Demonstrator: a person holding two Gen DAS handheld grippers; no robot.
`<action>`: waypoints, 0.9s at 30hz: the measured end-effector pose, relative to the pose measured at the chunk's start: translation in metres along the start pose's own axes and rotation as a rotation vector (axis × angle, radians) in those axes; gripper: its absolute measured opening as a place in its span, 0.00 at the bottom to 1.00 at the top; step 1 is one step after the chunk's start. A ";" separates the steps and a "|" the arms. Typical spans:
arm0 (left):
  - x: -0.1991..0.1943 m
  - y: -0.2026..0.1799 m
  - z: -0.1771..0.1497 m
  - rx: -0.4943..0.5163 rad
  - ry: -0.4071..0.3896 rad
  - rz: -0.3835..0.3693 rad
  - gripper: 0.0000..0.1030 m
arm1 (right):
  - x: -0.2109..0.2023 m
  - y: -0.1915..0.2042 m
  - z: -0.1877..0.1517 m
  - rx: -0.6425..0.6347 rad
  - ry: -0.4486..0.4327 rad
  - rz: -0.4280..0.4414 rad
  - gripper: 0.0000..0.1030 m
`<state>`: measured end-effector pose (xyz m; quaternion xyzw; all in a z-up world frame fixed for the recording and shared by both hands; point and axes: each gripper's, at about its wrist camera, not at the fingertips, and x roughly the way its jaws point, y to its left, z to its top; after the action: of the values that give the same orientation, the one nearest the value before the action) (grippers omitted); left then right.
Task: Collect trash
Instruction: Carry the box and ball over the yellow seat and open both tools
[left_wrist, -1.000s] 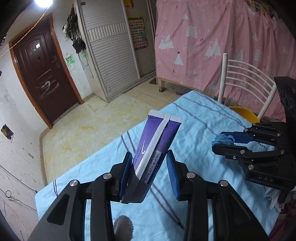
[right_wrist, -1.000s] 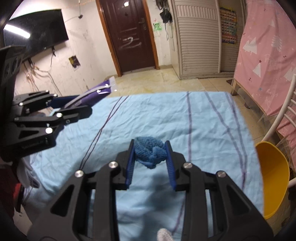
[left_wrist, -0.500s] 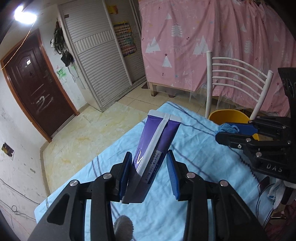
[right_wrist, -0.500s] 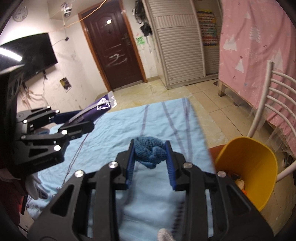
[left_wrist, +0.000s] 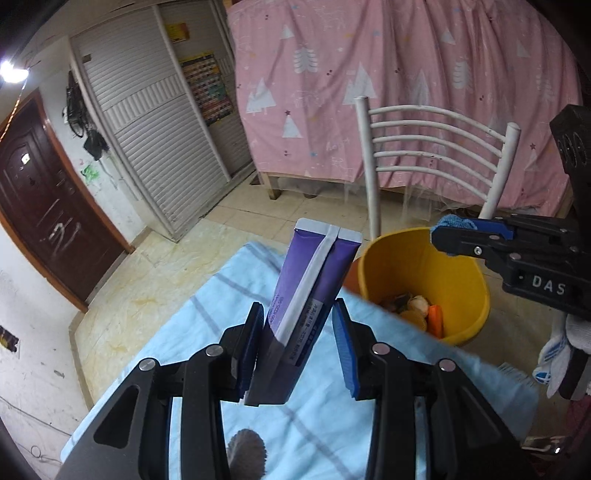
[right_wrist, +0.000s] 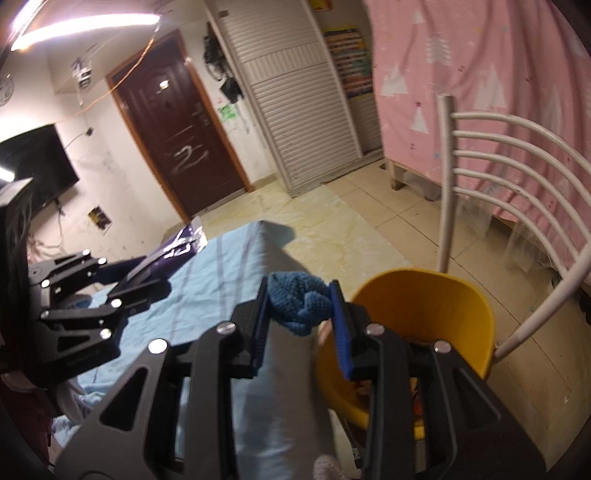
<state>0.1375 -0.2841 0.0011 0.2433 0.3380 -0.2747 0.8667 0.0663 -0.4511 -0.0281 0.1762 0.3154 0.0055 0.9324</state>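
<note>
Two grippers we hold above the blue-clothed worktop (left_wrist: 207, 332), left gripper (left_wrist: 297, 349) fingers clamping a purple tube (left_wrist: 310, 288), right gripper (right_wrist: 299, 325) fingers pinching a blue cloth wad (right_wrist: 297, 302) beside the yellow bin (right_wrist: 443, 295).

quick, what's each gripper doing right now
left gripper: closed on a purple tube.
right gripper: closed on a blue cloth, at the rim of the yellow bucket.

**Count of things in view**

Two claws are seen: the left claw (left_wrist: 297, 347) and the right claw (right_wrist: 299, 325). One purple tube (left_wrist: 310, 284), one blue cloth (right_wrist: 299, 304), one yellow bucket (left_wrist: 465, 280) at two o'clock, one white chair (left_wrist: 436, 147) and one desk (left_wrist: 207, 332) are counted.
</note>
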 end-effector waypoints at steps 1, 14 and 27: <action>0.003 -0.006 0.004 0.004 0.001 -0.006 0.28 | 0.000 -0.011 0.001 0.011 -0.002 -0.010 0.28; 0.047 -0.075 0.047 0.009 0.019 -0.108 0.28 | 0.023 -0.069 -0.008 0.025 0.011 -0.114 0.29; 0.078 -0.106 0.067 -0.011 0.027 -0.119 0.43 | 0.020 -0.093 -0.020 0.027 -0.022 -0.209 0.54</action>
<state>0.1478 -0.4266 -0.0361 0.2216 0.3653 -0.3205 0.8454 0.0615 -0.5290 -0.0857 0.1551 0.3219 -0.0979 0.9288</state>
